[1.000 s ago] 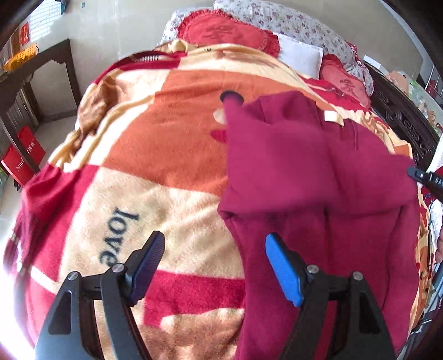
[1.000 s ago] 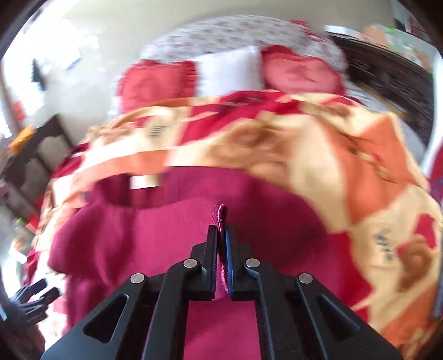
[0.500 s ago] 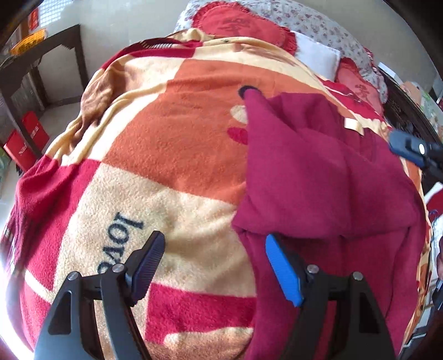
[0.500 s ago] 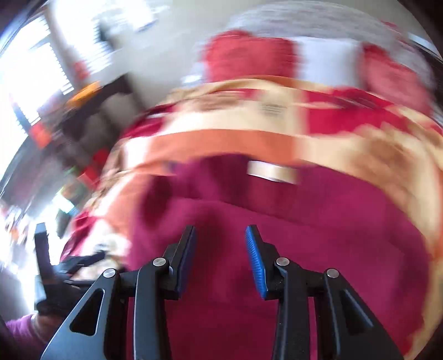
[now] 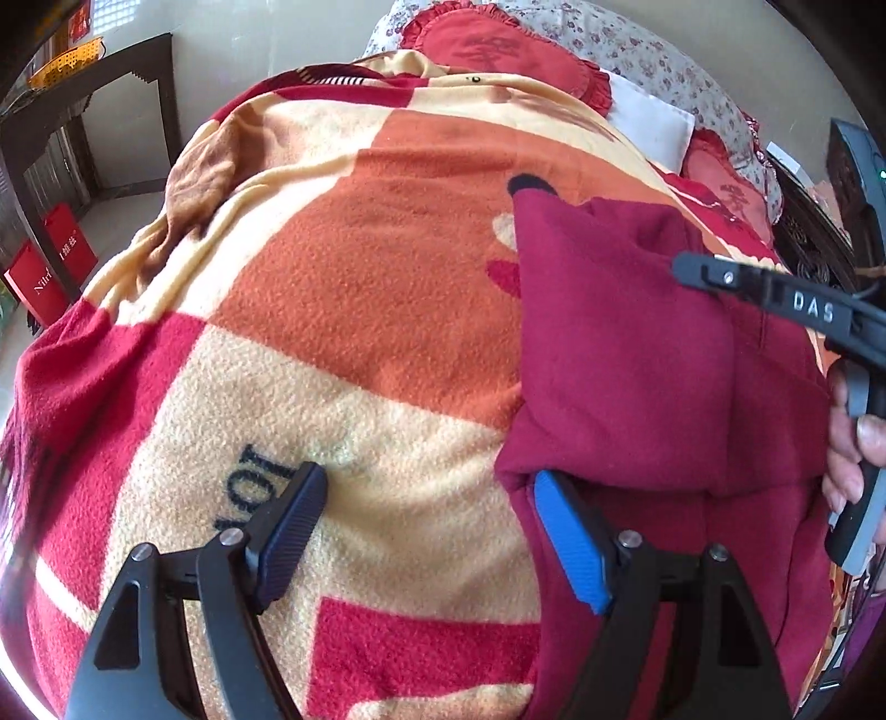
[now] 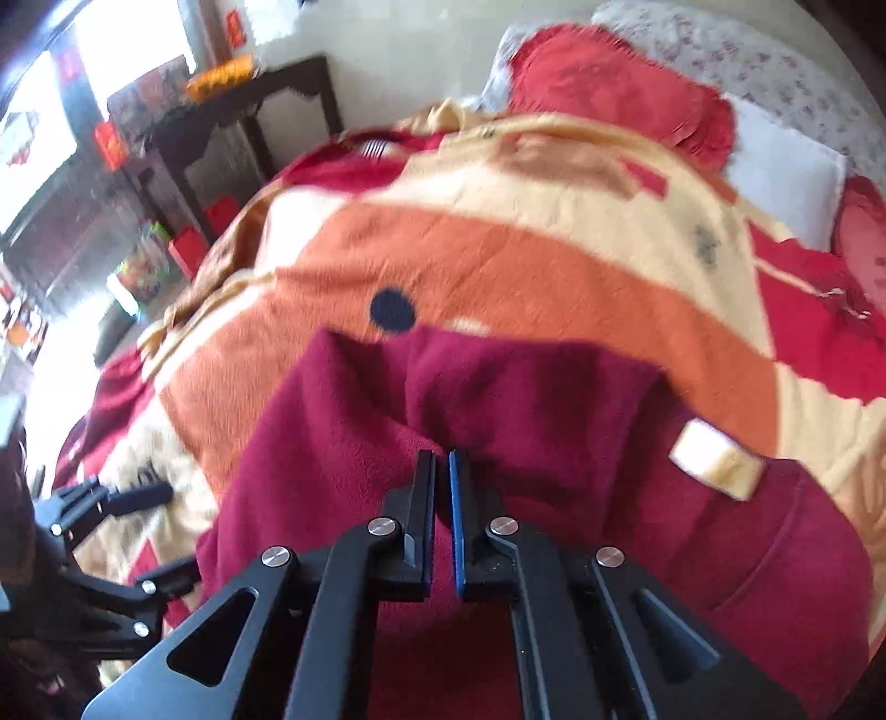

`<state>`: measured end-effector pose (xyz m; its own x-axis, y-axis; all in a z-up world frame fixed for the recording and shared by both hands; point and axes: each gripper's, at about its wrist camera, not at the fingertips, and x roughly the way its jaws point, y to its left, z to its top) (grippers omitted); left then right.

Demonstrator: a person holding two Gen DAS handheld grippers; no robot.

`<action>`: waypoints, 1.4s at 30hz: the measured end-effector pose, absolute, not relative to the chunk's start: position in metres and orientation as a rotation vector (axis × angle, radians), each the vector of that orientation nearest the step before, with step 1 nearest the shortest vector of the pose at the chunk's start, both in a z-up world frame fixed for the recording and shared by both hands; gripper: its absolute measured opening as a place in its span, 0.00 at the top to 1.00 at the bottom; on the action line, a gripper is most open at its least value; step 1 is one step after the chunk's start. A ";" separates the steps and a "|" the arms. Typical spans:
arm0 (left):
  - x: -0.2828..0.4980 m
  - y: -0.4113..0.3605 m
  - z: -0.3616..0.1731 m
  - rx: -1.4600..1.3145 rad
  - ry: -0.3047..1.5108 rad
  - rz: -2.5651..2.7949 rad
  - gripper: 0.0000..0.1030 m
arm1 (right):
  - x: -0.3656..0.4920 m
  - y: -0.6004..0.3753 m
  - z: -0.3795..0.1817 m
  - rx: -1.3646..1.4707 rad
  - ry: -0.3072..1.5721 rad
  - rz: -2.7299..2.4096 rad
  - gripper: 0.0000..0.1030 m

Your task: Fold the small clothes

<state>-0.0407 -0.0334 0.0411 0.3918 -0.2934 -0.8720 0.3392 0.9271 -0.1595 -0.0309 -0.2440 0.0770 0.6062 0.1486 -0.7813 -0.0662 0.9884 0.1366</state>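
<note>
A dark red fleece garment (image 5: 637, 354) lies on the bed with one side folded over its body; it also shows in the right wrist view (image 6: 498, 399), with a cream neck label (image 6: 714, 457). My left gripper (image 5: 426, 531) is open and empty, hovering over the blanket at the garment's left edge. My right gripper (image 6: 442, 471) is nearly closed over the garment's folded part; whether it pinches cloth is not visible. It shows from the side in the left wrist view (image 5: 686, 268), above the garment.
A fleece blanket (image 5: 360, 288) in orange, cream and red covers the bed. Red cushions (image 5: 498, 50) and a white pillow (image 5: 648, 127) lie at the head. A dark wooden table (image 5: 83, 94) and red bags (image 5: 50, 271) stand left of the bed.
My right gripper let go of the cloth fold, opened, swung left over the garment, and has closed to a narrow gap. The left gripper stayed open and moved slightly forward.
</note>
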 end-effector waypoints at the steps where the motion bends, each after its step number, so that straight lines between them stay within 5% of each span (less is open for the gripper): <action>1: -0.041 -0.033 0.041 0.046 1.096 -0.401 0.21 | -0.033 -0.249 0.079 0.113 0.888 0.087 1.00; 7: -0.045 -0.026 0.064 0.027 1.058 -0.386 0.21 | -0.025 -0.258 0.064 0.187 0.965 0.067 0.99; 12: -0.042 -0.031 0.093 -0.013 0.971 -0.411 0.21 | -0.084 -0.279 0.085 0.277 0.861 0.017 0.89; 19: -0.034 -0.089 0.062 0.084 1.068 -0.453 0.21 | -0.100 -0.298 0.032 0.309 0.991 -0.063 0.89; 26: -0.030 -0.096 0.042 0.113 1.107 -0.415 0.20 | -0.157 -0.340 0.073 0.322 0.866 -0.216 0.88; 32: -0.042 -0.093 0.054 0.134 1.092 -0.398 0.20 | -0.184 -0.409 0.039 0.412 0.958 -0.427 0.87; 42: -0.082 -0.070 0.086 0.144 1.029 -0.441 0.20 | -0.281 -0.376 0.079 0.496 0.947 -0.191 0.78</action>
<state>-0.0824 -0.0697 0.0864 0.4373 -0.2864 -0.8525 0.4193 0.9035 -0.0884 -0.2807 -0.3765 0.0793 0.5778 0.0573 -0.8141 0.3682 0.8720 0.3227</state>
